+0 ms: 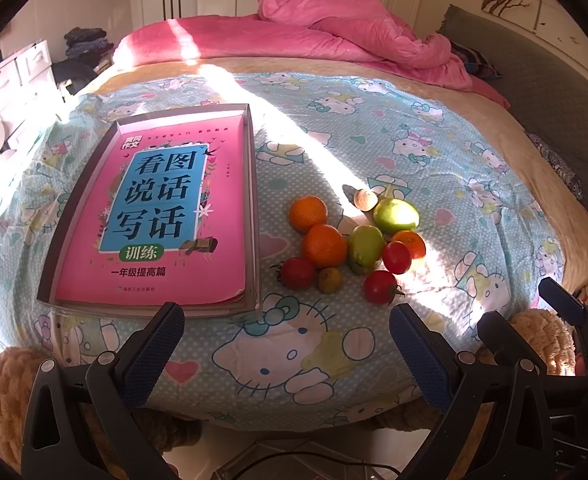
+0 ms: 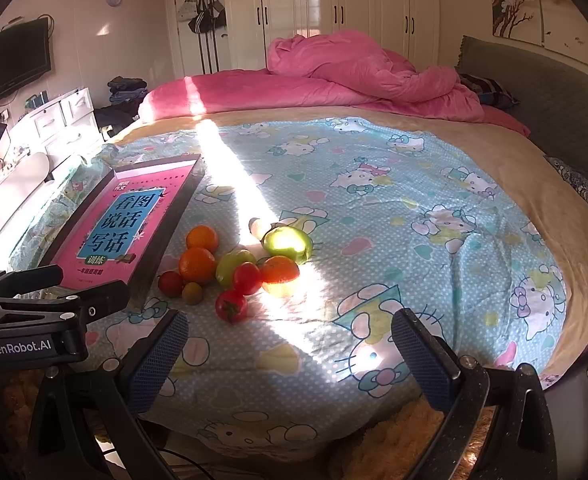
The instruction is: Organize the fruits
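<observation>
**On the bed, ahead of both hand-held grippers: fruit loose, tray waiting**

Ahead and to the left of the left hand-held gripper (image 1: 286,354) lies a shallow tray (image 1: 254,208) with a pink book (image 1: 162,208) flat inside it, set on the bed (image 1: 334,140). It looks like the place meant to receive the fruit, which would explain why it sits just beside the pile, though the book covers its floor.

Straight ahead and slightly right of that gripper is the pile of fruit: two oranges (image 1: 324,245) nearest the tray, a tomato (image 1: 297,273) and a small brownish fruit (image 1: 330,280) in front of them, a green fruit (image 1: 366,246) in the middle, two more tomatoes (image 1: 381,287), a third orange (image 1: 412,243) and a bigger green fruit (image 1: 396,216) further right, with a small pale fruit (image 1: 365,199) behind. They touch one another, probably tipped out together, and the soft bedding keeps them from rolling.

The right hand-held gripper (image 2: 290,354) sees the pile ahead and to its left. Both grippers hang spread and empty near the bed's edge, well short of the fruit; I judge nothing is sorted yet.
</observation>
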Demonstrator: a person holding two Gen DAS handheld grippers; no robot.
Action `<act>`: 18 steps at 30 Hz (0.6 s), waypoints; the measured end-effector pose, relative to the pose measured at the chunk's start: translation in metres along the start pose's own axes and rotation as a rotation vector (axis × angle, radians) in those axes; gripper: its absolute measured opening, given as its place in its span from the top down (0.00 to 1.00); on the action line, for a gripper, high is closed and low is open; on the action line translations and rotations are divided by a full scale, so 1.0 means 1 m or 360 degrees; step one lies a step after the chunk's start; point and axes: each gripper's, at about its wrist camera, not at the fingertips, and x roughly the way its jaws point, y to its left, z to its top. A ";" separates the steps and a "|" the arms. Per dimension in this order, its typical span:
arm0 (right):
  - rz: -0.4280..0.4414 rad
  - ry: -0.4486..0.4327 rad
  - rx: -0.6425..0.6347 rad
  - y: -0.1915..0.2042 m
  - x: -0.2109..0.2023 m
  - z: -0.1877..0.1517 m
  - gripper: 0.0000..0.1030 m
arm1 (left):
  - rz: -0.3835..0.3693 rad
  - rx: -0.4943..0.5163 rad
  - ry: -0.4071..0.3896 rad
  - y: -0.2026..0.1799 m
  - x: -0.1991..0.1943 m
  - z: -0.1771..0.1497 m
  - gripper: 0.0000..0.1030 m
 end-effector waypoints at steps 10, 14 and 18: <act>0.0001 0.0012 0.0006 -0.001 0.002 0.000 0.00 | -0.0011 -0.0005 0.0012 0.000 0.003 0.000 0.01; 0.0003 0.0015 0.0006 -0.001 0.003 0.000 0.00 | -0.0017 -0.0007 0.0019 0.000 0.006 0.000 0.01; 0.0008 0.0025 0.0011 -0.001 0.006 -0.001 0.00 | -0.0035 -0.0002 0.0025 0.001 0.009 0.001 0.01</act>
